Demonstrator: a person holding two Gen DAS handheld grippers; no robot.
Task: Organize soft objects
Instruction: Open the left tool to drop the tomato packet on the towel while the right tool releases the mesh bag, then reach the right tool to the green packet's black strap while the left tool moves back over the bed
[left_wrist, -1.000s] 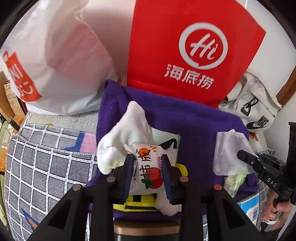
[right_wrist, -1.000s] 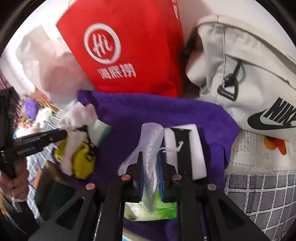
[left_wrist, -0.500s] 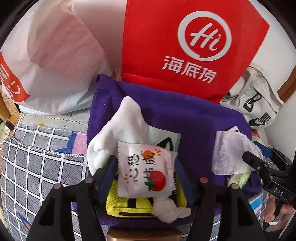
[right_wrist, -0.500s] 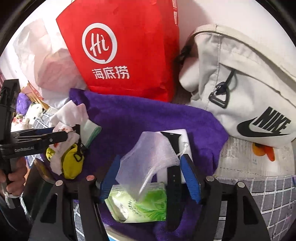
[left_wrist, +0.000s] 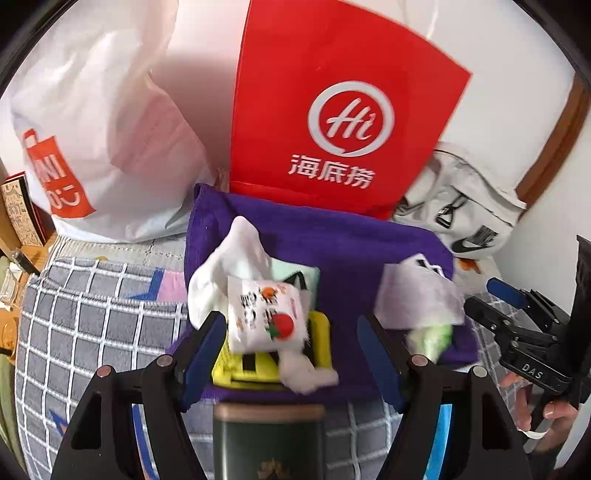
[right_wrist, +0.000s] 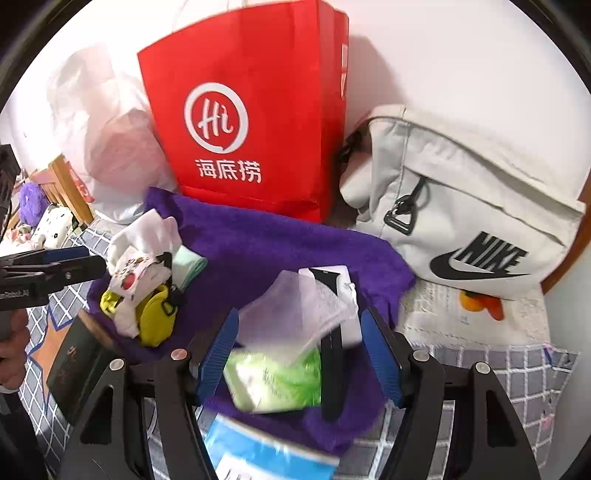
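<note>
Left gripper (left_wrist: 291, 354) opening, pads clear of sachet (left_wrist: 264, 317) lying on sock (left_wrist: 229, 262). Right gripper (right_wrist: 299, 354) apart; mesh pouch (right_wrist: 291, 310), blurred, seemingly loose atop purple towel (right_wrist: 266, 240).

The purple towel (left_wrist: 343, 251) is showing a soft, matt, fuzzy pile. On it, the snack packet (left_wrist: 264, 315) is looking like glossy printed plastic film, lying against a white sock (left_wrist: 229, 258) of knitted cloth. The yellow pouch (right_wrist: 153, 321) is looking like smooth matt fabric. The sheer mesh bag (right_wrist: 295, 306) is reading as thin, translucent netting over a glossy green wipes pack (right_wrist: 273, 380). Behind, the red bag (left_wrist: 332, 110) is appearing smooth and matt, the white shopping bag (left_wrist: 110, 129) thin, crinkled plastic, and the cream sling bag (right_wrist: 461, 206) woven canvas. The checked bedcover (left_wrist: 92, 314) is looking like soft cloth.
</note>
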